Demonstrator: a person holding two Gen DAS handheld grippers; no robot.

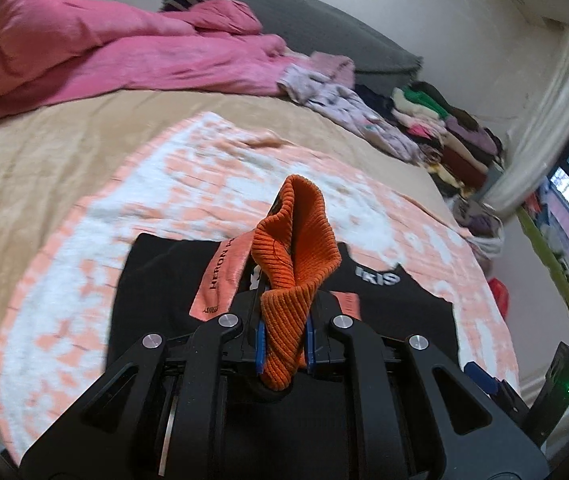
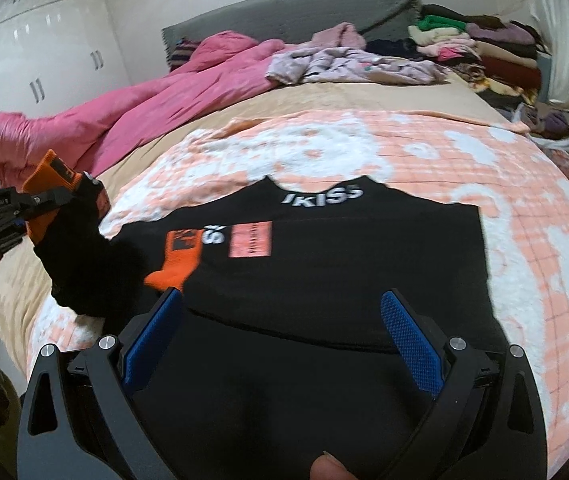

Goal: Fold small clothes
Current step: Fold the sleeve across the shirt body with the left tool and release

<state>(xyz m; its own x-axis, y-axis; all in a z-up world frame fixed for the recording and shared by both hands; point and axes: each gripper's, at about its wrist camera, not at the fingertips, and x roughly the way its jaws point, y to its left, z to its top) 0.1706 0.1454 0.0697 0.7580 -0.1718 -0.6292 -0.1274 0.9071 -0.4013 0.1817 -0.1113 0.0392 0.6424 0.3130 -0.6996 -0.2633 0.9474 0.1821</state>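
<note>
While I am pinching an orange cuff (image 1: 294, 248) with my left gripper (image 1: 284, 344)

My right gripper (image 2: 282, 336) is hanging wide open, low in the frame, over the black top (image 2: 344, 248).

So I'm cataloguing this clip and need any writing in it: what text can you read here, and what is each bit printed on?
"HERON P", then cut off: on the pale orange patch of the black garment.
"IKISS", first character unclear: white letters near the black garment's neckline.
"SY", partly covered: white letters beside the orange cuff lying on the garment.
Small white print on the left gripper body: too blurred to read.
</note>
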